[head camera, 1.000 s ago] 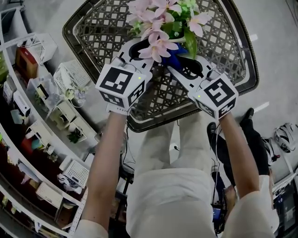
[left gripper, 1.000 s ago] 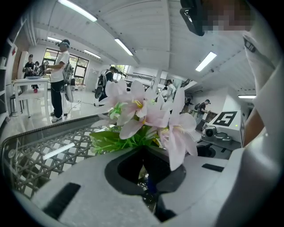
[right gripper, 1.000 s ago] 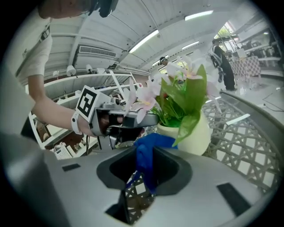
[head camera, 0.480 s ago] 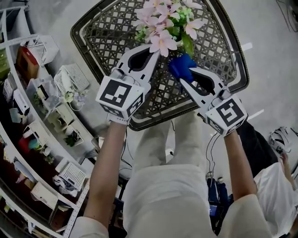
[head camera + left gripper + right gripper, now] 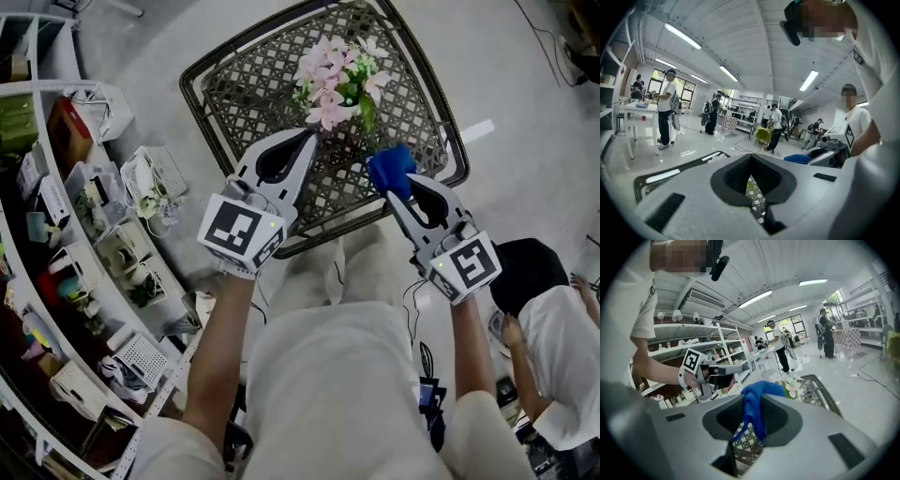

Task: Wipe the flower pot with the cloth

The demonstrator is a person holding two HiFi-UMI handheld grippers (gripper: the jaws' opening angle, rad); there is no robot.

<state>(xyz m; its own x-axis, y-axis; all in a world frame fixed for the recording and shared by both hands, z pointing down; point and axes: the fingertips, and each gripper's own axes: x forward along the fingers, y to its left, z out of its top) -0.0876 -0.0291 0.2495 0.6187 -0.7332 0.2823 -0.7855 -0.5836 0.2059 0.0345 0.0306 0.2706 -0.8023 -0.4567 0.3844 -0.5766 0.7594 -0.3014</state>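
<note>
Pinching the blue cloth in the right gripper, with the jaws narrow on one hanging fold and the rest bunched above the tips. Holding nothing in the left gripper, closed tip to tip over the lattice table and just beside the flower pot; no telling whether touching its blooms. Counting from the head view: two grippers, one cloth, one flower pot near the table's middle, seen only as pink blooms and green leaves, one table, one run of shelves at the left. Looking along the right gripper's jaws: the cloth draped down through the gap, the flower pot behind it, the left gripper off to the side in a hand. Looking along the left gripper's jaws: only table lattice through the slit, plus several people standing across a bright hall, out of the head view.
</note>
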